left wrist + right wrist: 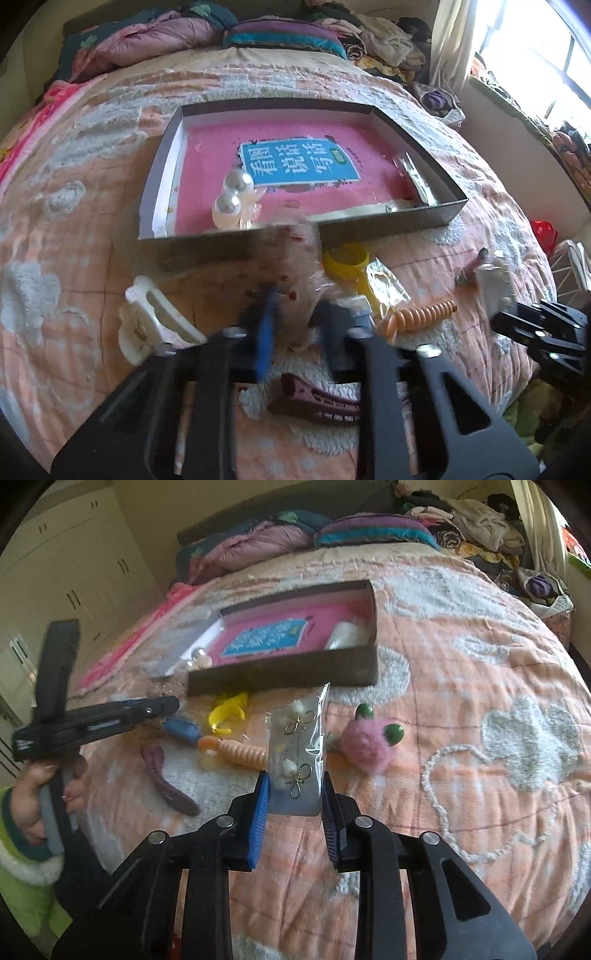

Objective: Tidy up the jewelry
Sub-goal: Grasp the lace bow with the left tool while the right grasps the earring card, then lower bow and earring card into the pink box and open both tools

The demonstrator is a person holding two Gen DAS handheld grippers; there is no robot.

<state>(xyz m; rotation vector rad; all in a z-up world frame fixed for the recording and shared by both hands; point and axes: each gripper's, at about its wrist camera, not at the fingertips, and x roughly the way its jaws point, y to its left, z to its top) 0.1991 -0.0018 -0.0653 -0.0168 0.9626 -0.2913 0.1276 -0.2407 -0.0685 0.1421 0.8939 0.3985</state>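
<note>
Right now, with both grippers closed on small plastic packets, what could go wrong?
1. The earring packet stands between the right gripper fingers by its lower part only; it may tilt or slip.
2. The left gripper pinches crinkled clear wrap right beside the box wall; lifting may catch on it.

I read white Chinese characters, 看图说话写话, upside down on the blue label (298,163) of the pink book (218,155).
</note>
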